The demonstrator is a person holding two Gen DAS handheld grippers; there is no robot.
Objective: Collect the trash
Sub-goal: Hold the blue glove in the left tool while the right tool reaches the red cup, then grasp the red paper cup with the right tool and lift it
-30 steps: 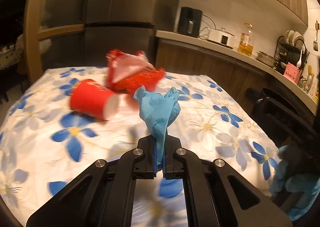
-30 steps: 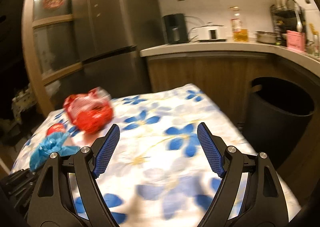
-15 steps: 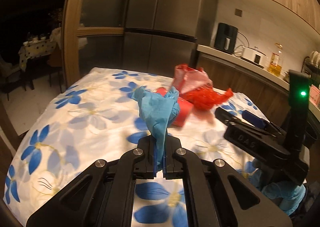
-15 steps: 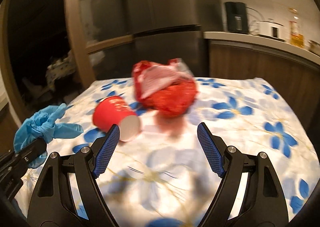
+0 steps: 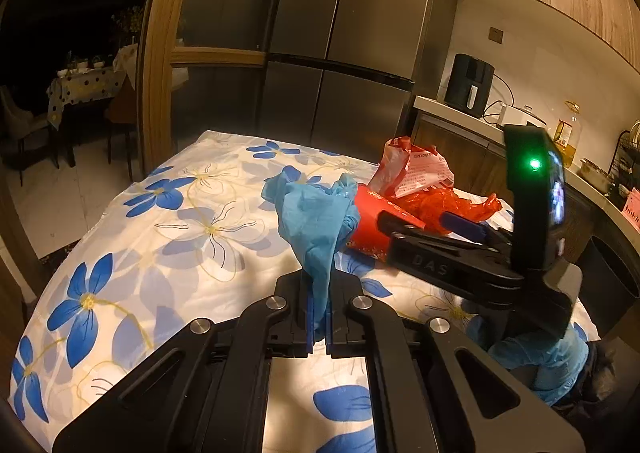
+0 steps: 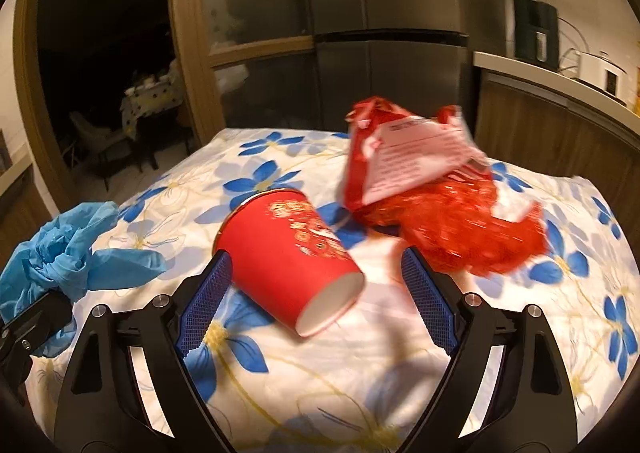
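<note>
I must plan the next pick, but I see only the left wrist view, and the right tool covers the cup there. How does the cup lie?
Observer: The cup lies on its side, white base toward the right camera, rim facing away.
Operator: Are the right tongs already on it?
Observer: No. The right tongs are opening, and the cup's base end sits between the blue pads without a squeeze.
Operator: Does the red bag touch the cup?
Observer: The red bag lies just behind and to the right of the cup; contact cannot be told.
Operator: And my glove?
Observer: The glove hangs bunched from the left tongs at the far left of the right view, off the cloth.
</note>
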